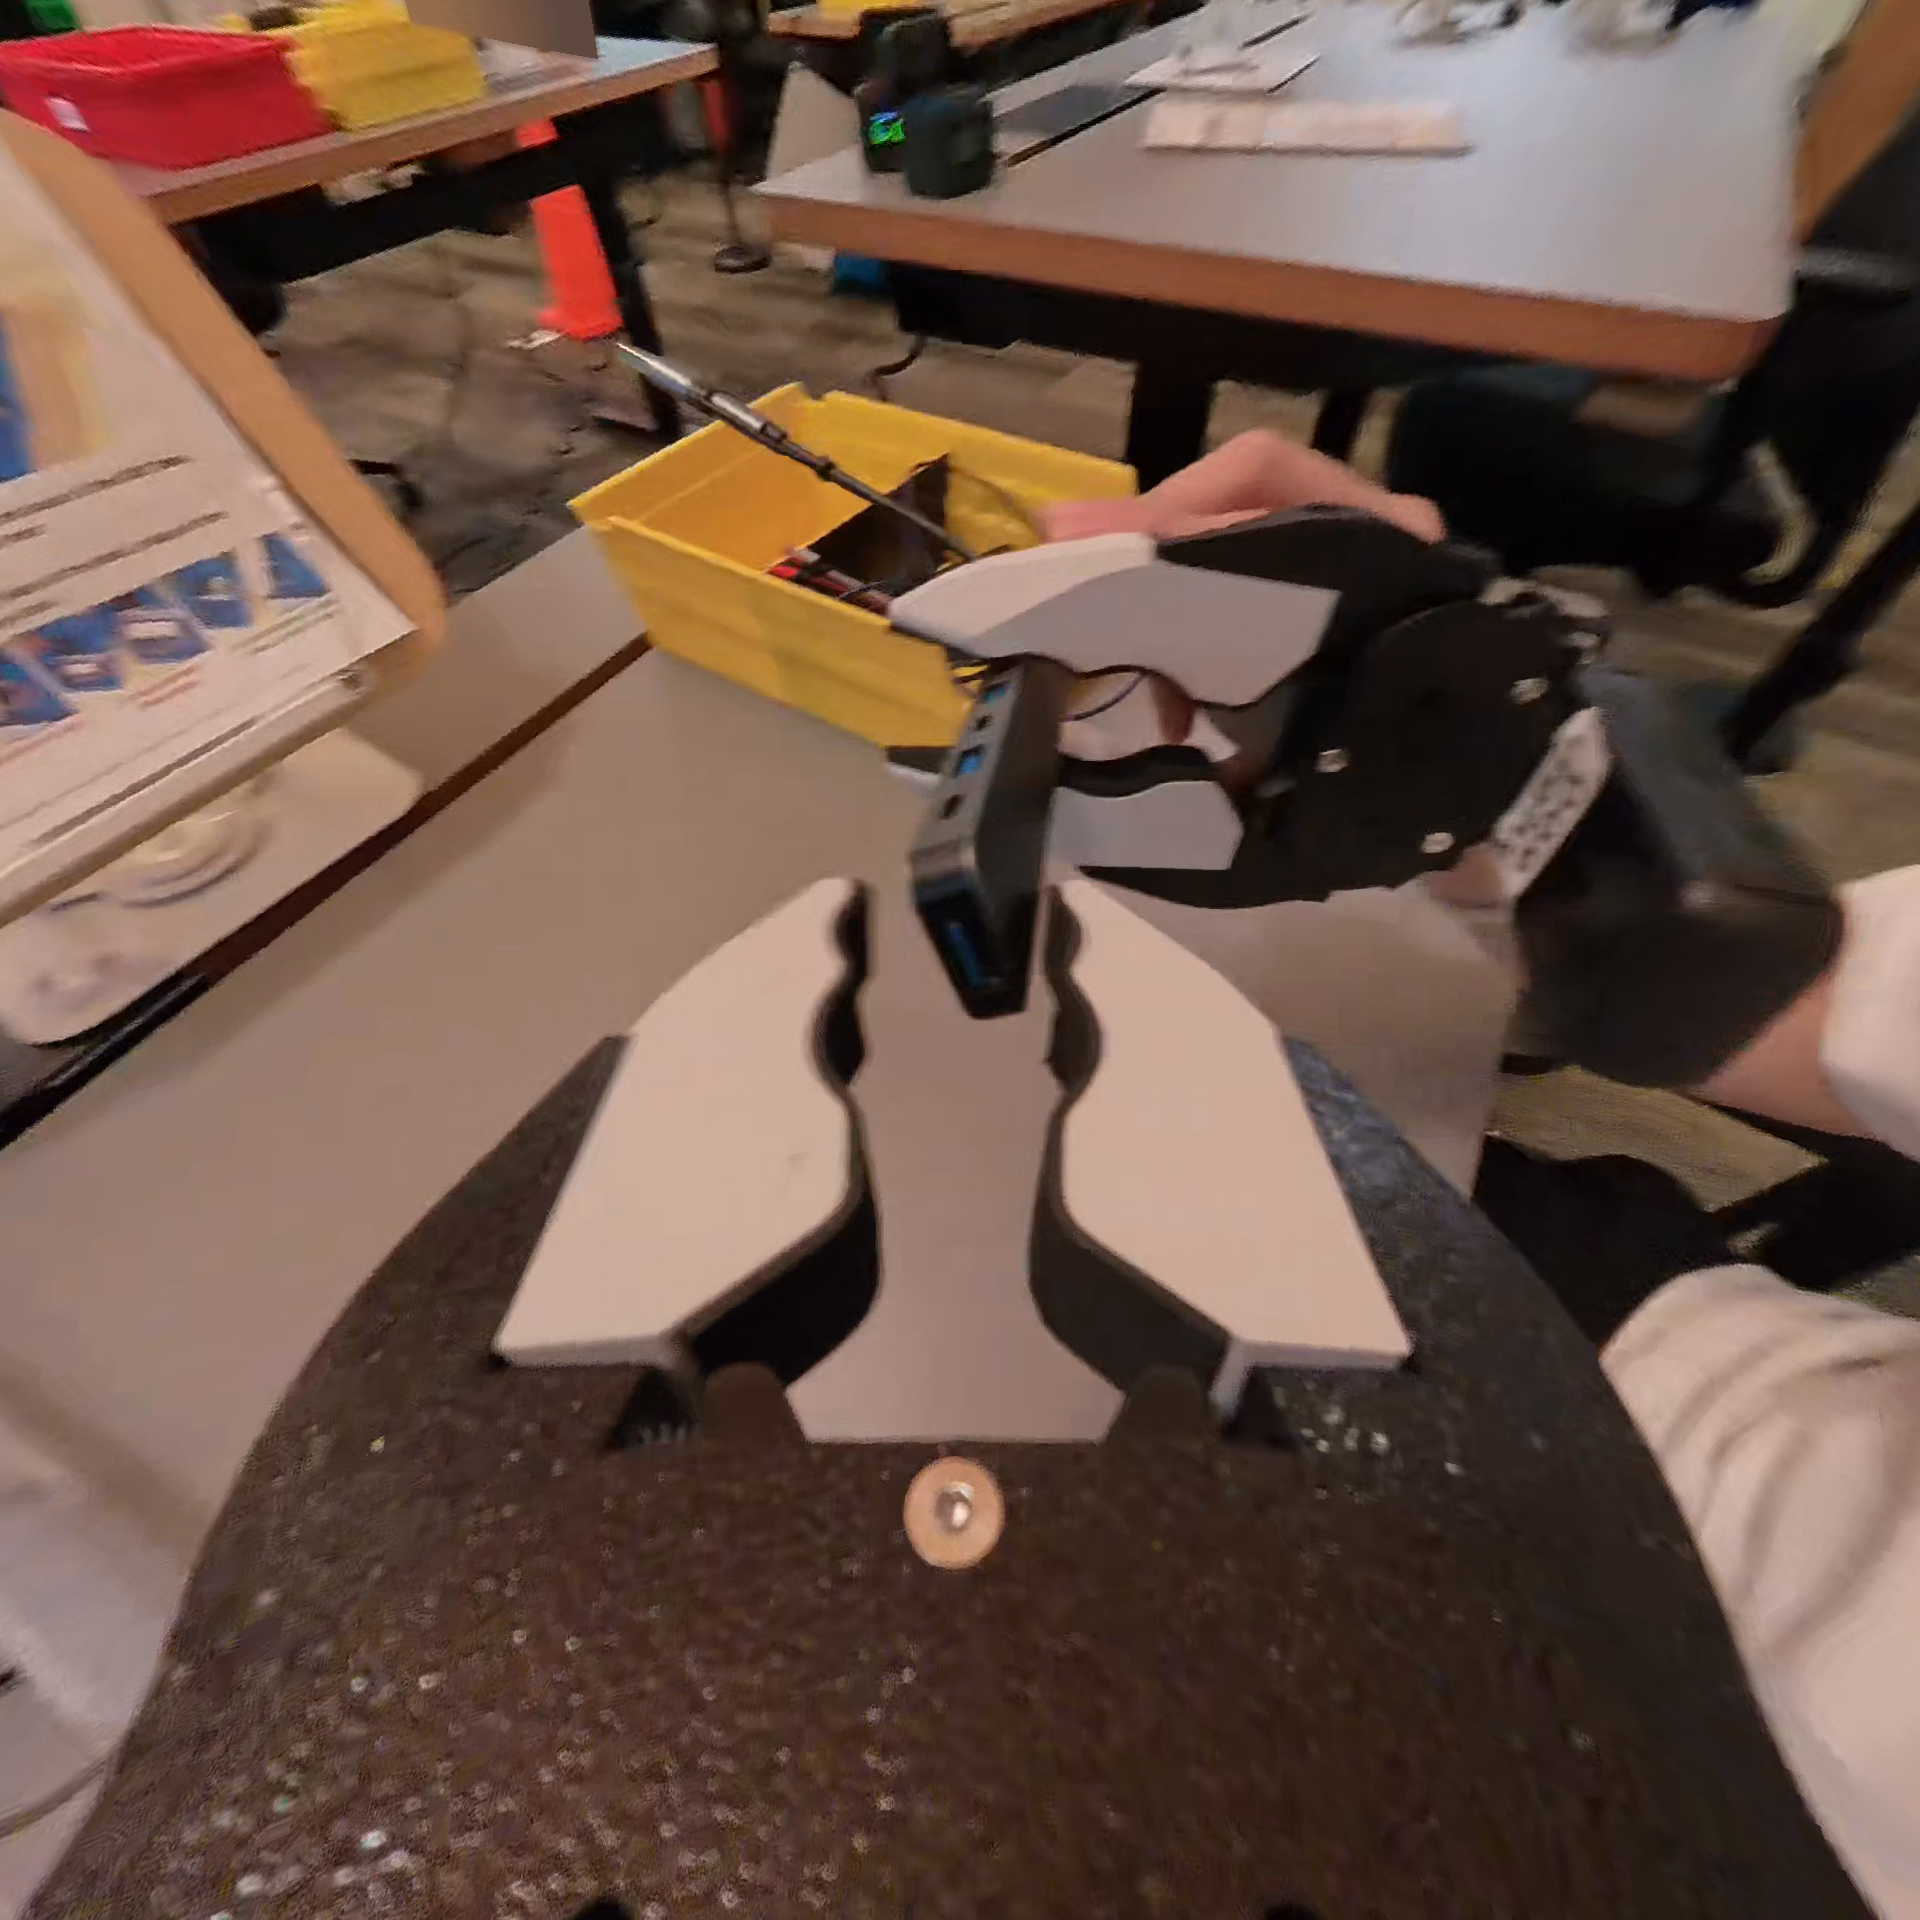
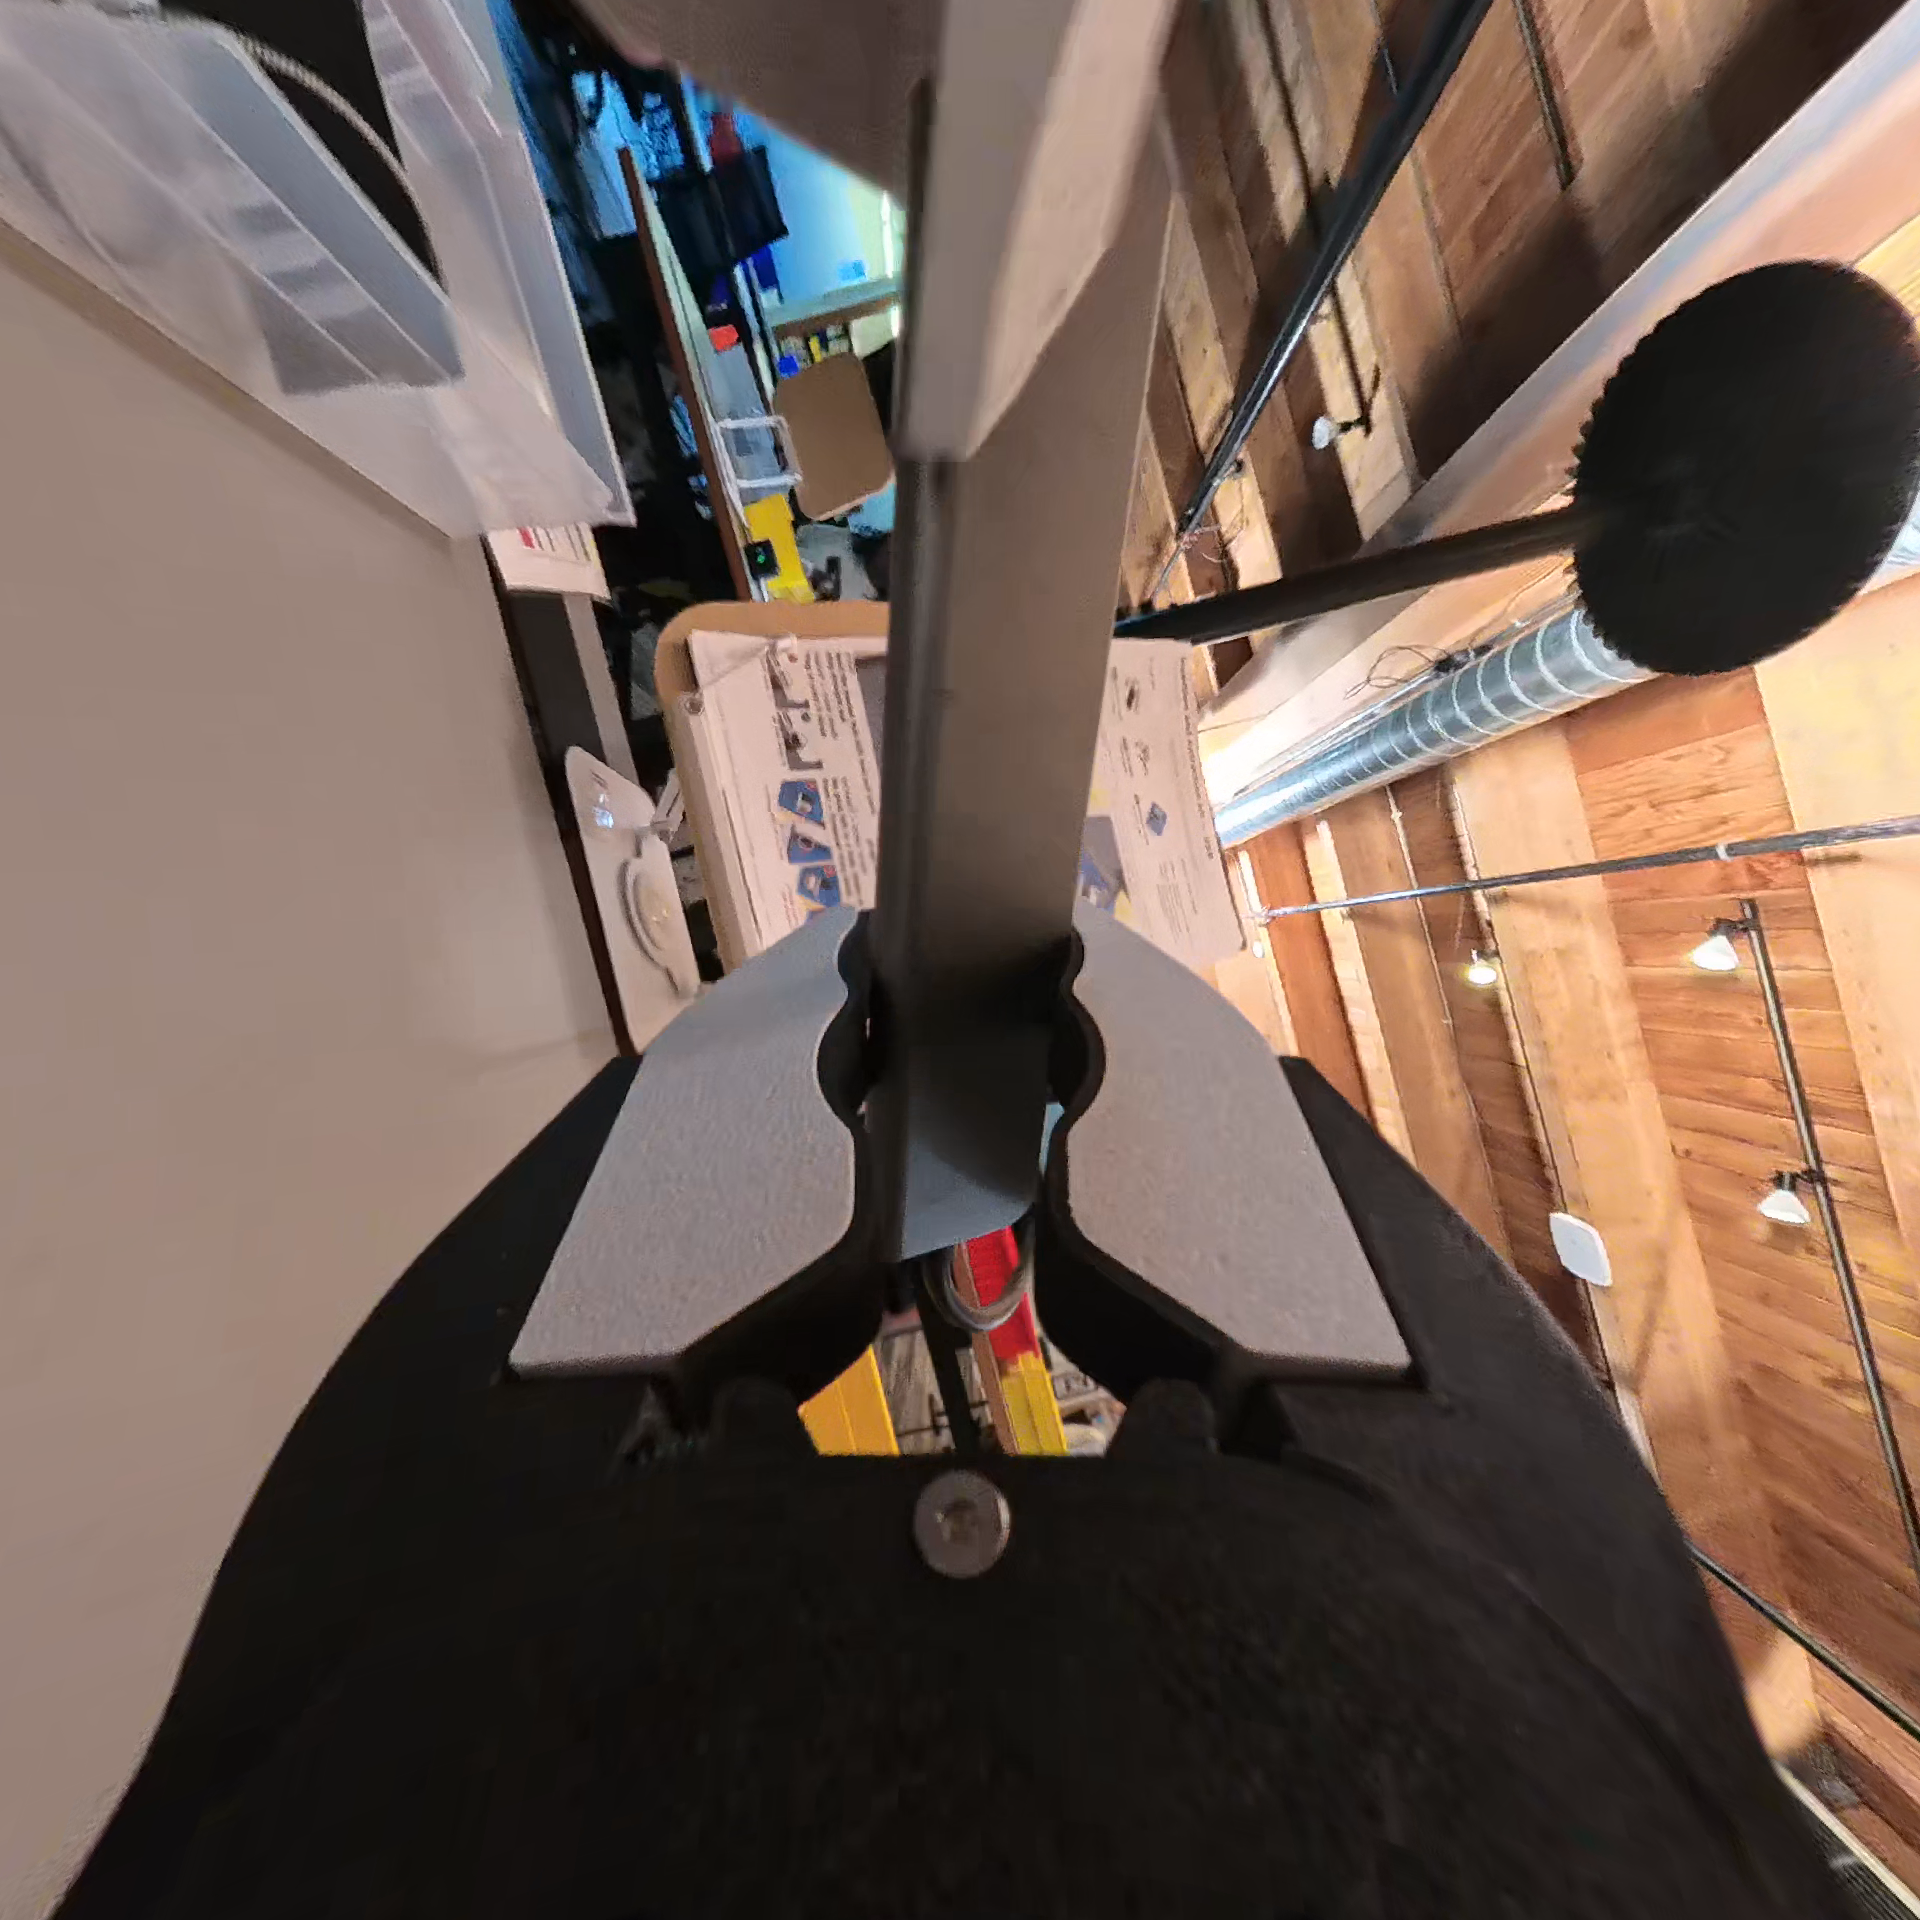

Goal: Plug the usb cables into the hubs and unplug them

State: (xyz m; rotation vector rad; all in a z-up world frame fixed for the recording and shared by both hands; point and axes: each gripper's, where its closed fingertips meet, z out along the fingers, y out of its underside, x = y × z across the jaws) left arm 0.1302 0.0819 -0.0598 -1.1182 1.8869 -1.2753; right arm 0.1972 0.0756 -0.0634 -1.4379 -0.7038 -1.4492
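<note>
Here the right gripper (image 1: 1013, 717) jaws clamp the hub (image 1: 982, 883); left gripper (image 1: 956, 971) jaws seemingly apart.

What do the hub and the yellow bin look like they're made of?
Hub: dark grey, matte, with crisp edges and blue-lined ports; it looks like anodised metal, though painted plastic is possible. Yellow bin: moulded plastic, judging by its bright uniform colour, thin walls and ribbed sides with a slight sheen.
</note>
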